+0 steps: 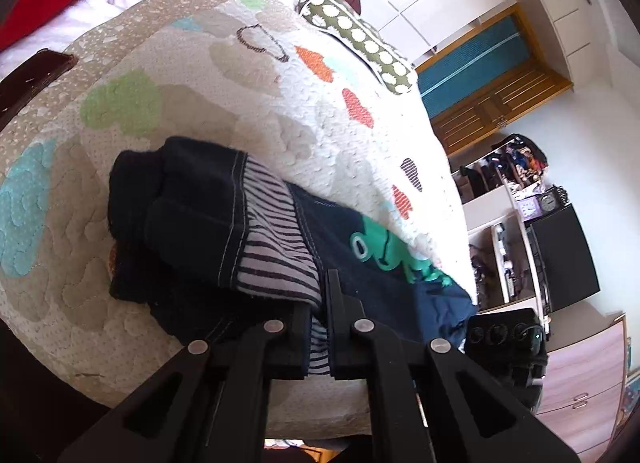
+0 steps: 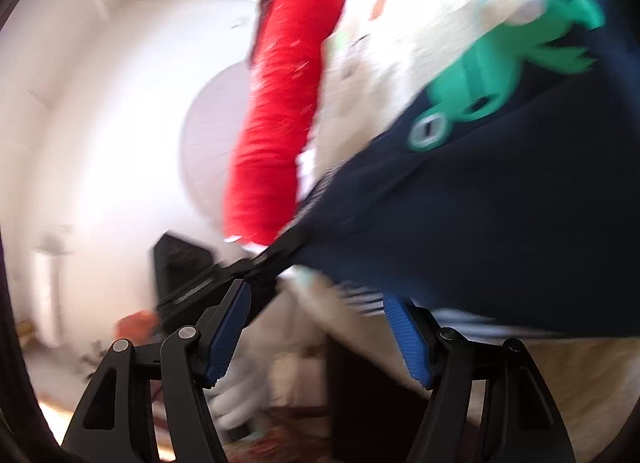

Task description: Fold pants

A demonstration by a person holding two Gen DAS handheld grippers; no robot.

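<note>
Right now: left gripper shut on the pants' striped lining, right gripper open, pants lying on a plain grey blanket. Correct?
Not quite. The left gripper is shut on the pants and the right gripper is open, but the left wrist view shows a white quilt with coloured cloud patches, not a plain grey blanket.

Right gripper [image 2: 320,303] spread wide, navy pants [image 2: 480,203] draped over bedspread [image 2: 400,63]

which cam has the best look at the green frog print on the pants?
Left wrist: the green frog print is sharp there, lying on the navy pants beside the quilt, though partly folded under. The right wrist view shows more of it, but motion-blurred.
</note>
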